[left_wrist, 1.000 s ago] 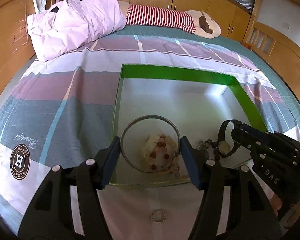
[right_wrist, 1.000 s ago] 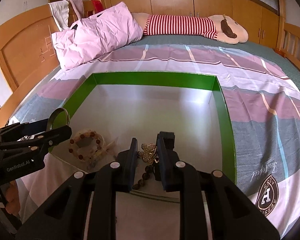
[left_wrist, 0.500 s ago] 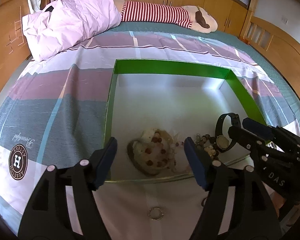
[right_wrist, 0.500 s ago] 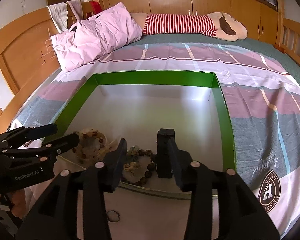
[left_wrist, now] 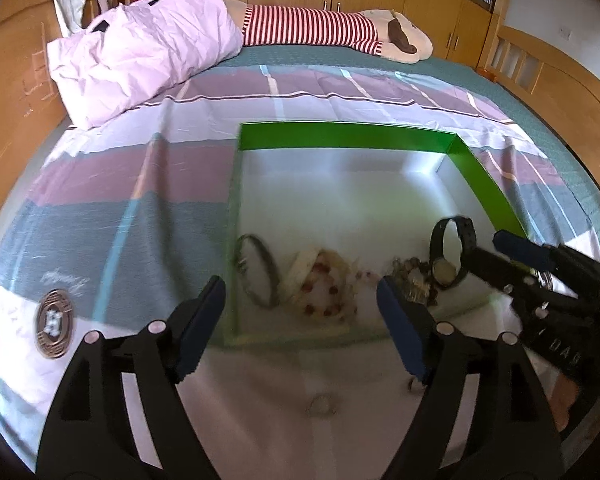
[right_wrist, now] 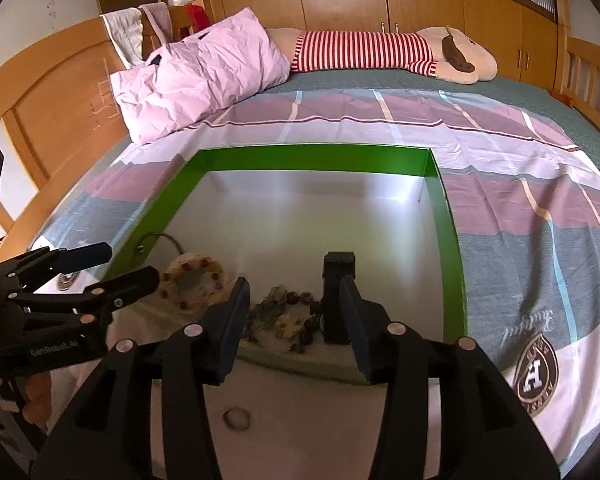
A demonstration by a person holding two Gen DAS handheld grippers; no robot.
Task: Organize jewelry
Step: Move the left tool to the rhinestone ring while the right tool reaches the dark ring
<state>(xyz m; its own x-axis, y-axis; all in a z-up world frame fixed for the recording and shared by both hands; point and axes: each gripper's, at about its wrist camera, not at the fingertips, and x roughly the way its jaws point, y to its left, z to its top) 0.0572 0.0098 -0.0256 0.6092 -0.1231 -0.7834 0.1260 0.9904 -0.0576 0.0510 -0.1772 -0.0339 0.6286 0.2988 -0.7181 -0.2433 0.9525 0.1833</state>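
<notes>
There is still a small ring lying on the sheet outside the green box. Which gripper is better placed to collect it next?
Probably the left gripper. The ring lies roughly midway below its open, empty jaws; in the right wrist view the ring sits off to the left of the right gripper, also open and empty.

Box [right_wrist: 448, 216]: glossy green walls, smooth white floor, card-like.
Bangle [left_wrist: 260, 276]: thin dark metal, smooth.
Bead bracelet [right_wrist: 192, 280]: polished reddish beads.
Bedsheet [right_wrist: 520, 208]: matt printed cloth, creased.
Headboard [right_wrist: 60, 92]: smooth varnished wood.
Gripper fingers [right_wrist: 228, 328]: matt black plastic.
</notes>
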